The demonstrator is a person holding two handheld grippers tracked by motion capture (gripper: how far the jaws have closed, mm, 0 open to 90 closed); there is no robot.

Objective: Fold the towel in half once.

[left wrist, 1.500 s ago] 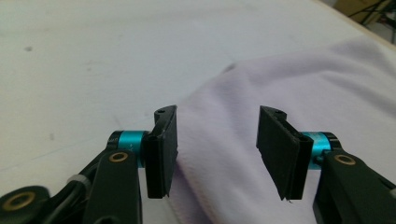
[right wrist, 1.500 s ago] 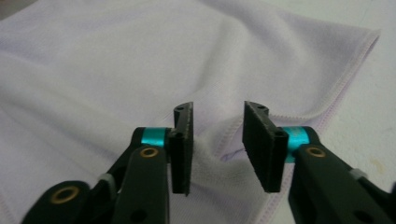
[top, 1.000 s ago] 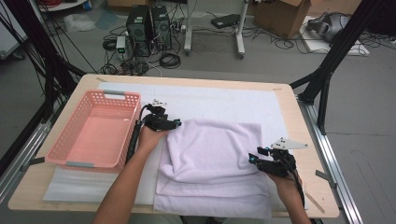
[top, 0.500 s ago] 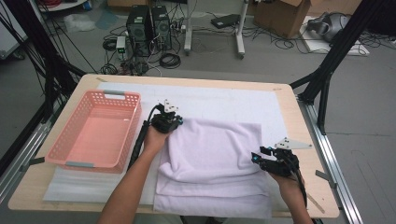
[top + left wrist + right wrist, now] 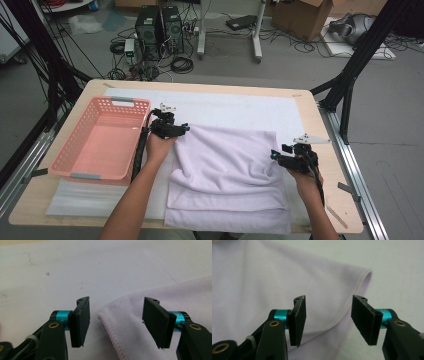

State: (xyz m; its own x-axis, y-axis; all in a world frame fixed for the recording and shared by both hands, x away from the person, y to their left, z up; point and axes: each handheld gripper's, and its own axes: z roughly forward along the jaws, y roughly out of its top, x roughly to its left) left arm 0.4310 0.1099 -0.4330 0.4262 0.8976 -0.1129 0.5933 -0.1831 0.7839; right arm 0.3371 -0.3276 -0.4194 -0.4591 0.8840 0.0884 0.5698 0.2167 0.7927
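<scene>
1. On the desk (image 5: pixel 320 107), the folded towel (image 5: pixel 230 170) lies flat on the white mat (image 5: pixel 235 107), beside the pink basket (image 5: pixel 100 145).
2. Since a second ago, the left hand-held gripper (image 5: pixel 181 129) moved right along the far edge and now stands at the towel's far left corner, jaws apart around the hem.
3. The right hand-held gripper (image 5: pixel 275 155) hardly moved; its jaws are apart over the right edge.
4. Nothing is clamped, so I judge the fold is laid and the next grasp is being prepared.
</scene>
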